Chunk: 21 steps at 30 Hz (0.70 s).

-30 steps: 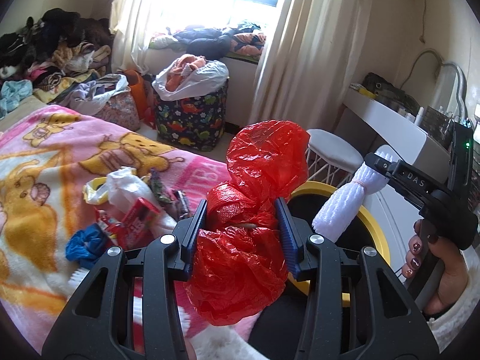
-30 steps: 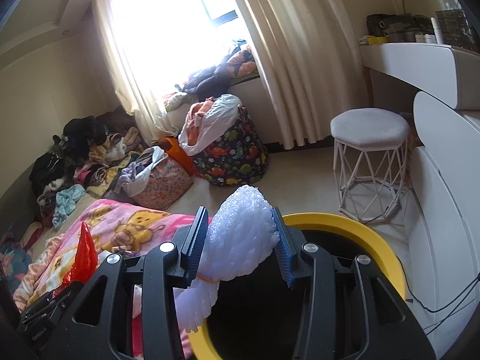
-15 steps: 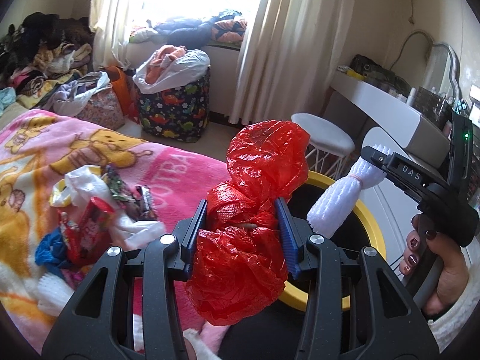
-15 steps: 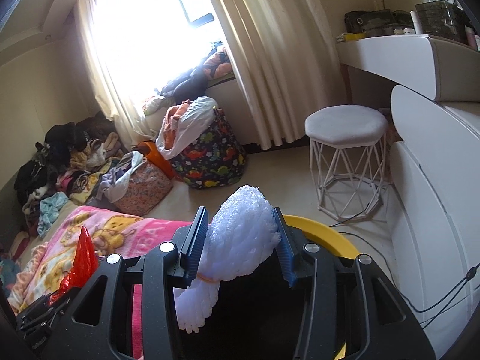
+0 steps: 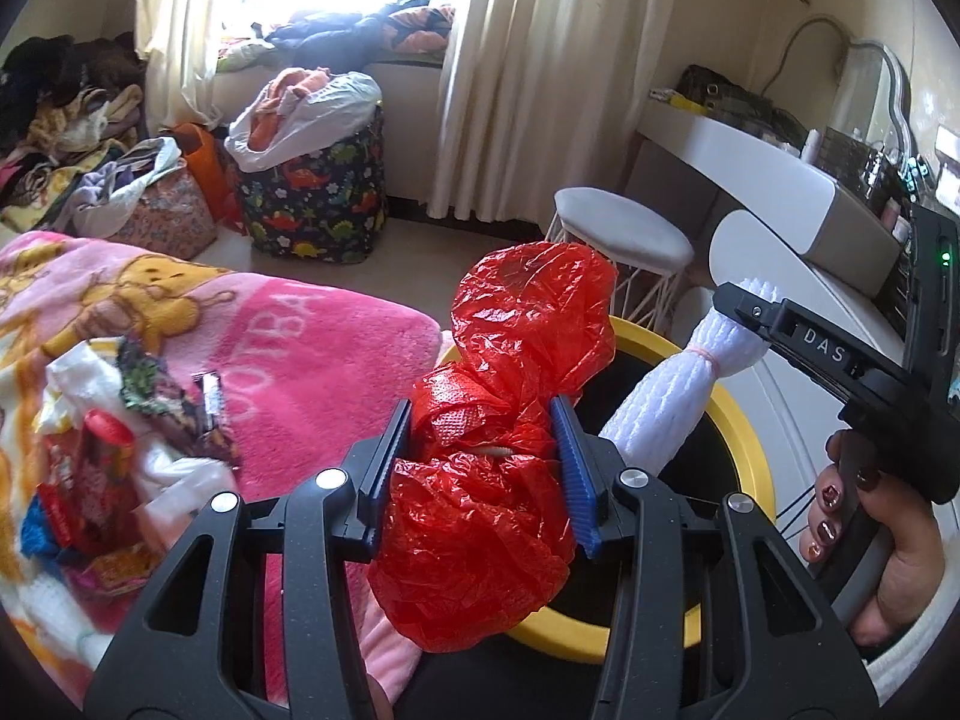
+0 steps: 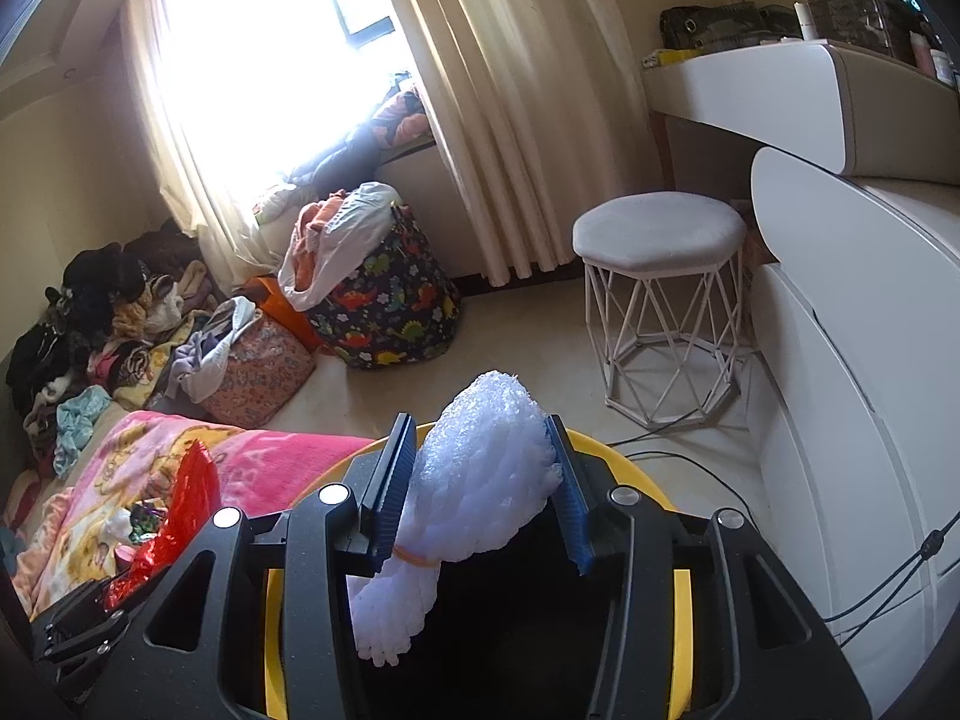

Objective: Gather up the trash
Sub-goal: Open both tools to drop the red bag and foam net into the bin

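The left gripper [image 5: 485, 441] is pinching a crumpled red plastic bag [image 5: 510, 420] between its blue pads, the bag bulging above and below them. Just beyond and beneath it the yellow-rimmed bin [image 5: 741, 450] is gaping, its inside dark. The right gripper [image 6: 480, 474] is squeezing a white foam net bundle [image 6: 474, 480], tied with an orange band, whose tail is dangling over the bin's mouth; in the left view a hand [image 5: 882, 546] is gripping that tool's handle at the right.

To the left a pink cartoon blanket [image 5: 312, 348] is lying against the bin's edge, carrying a heap of wrappers and torn packets [image 5: 120, 450] not yet gathered. Cables [image 6: 678, 438] are trailing across the floor beside the white cabinet [image 6: 840, 390] at the right. Farther off a white wire-legged stool [image 6: 660, 300] is standing near the bin, then a dinosaur-print hamper [image 6: 384, 306] stuffed with clothes, a floral bag [image 6: 264, 366], and a clothes pile [image 6: 102, 324] along the wall. Curtains [image 6: 498, 102] are hanging by the bright window.
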Each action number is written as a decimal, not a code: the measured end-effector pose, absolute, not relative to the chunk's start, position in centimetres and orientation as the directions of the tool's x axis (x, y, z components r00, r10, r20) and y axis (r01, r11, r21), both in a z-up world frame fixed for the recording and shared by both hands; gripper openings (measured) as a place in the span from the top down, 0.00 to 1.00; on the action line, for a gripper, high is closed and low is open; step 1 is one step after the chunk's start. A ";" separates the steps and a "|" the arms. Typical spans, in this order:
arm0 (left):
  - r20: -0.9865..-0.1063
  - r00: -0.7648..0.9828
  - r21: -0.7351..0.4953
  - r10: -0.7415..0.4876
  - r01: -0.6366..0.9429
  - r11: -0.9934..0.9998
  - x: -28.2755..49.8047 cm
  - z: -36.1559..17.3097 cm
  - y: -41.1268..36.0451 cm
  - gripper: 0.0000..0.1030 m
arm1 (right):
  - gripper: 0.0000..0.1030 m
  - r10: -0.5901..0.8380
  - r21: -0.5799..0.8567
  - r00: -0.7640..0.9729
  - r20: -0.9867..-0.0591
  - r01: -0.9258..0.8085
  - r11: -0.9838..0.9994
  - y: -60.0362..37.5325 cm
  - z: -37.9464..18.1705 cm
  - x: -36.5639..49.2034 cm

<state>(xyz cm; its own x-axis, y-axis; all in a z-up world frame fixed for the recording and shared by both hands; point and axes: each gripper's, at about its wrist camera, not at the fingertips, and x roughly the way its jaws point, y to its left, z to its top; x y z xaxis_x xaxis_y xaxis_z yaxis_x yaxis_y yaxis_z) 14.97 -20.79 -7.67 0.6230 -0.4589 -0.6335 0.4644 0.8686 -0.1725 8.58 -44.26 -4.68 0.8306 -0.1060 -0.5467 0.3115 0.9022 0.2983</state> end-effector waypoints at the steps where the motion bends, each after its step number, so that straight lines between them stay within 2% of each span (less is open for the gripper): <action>1: -0.637 0.620 -0.171 -0.458 0.466 0.868 15.1 -7.8 -21.0 0.64 | 0.59 -0.107 0.299 0.828 -0.550 0.314 0.901 -44.4 -4.8 8.7; 5: -0.647 0.614 -0.161 -0.452 0.469 0.868 15.4 -8.4 -21.5 0.62 | 0.52 -0.110 0.306 0.819 -0.563 0.330 0.893 -45.0 -5.2 8.7; 6: -0.648 0.614 -0.161 -0.449 0.466 0.870 15.4 -8.5 -21.5 0.58 | 0.49 -0.108 0.309 0.818 -0.565 0.331 0.892 -45.2 -5.3 8.8; 8: -0.646 0.621 -0.160 -0.444 0.458 0.874 15.3 -8.6 -21.3 0.50 | 0.43 -0.109 0.315 0.817 -0.566 0.336 0.887 -45.3 -5.4 8.7; 10: -0.634 0.640 -0.151 -0.434 0.448 0.881 15.1 -8.4 -20.8 0.29 | 0.38 -0.105 0.320 0.819 -0.564 0.333 0.887 -45.2 -5.4 8.7; 13: -0.618 0.659 -0.159 -0.430 0.430 0.888 14.7 -8.0 -19.9 0.15 | 0.35 -0.100 0.314 0.820 -0.563 0.325 0.892 -44.8 -5.4 8.8; 15: -0.605 0.676 -0.159 -0.421 0.415 0.896 14.5 -7.6 -19.2 0.11 | 0.32 -0.091 0.313 0.823 -0.560 0.312 0.897 -44.3 -5.2 8.9; 21: -0.577 0.717 -0.159 -0.390 0.369 0.916 14.1 -6.5 -17.1 0.11 | 0.27 -0.047 0.326 0.839 -0.543 0.261 0.909 -43.0 -4.6 9.0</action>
<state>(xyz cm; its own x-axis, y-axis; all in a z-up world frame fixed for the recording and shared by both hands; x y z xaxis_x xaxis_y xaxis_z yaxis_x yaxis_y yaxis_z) 14.08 -17.08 -6.52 0.7175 -0.3899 -0.5773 0.3695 0.9155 -0.1591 9.01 -42.96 -4.64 0.8386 -0.0466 -0.5427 0.2613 0.9087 0.3256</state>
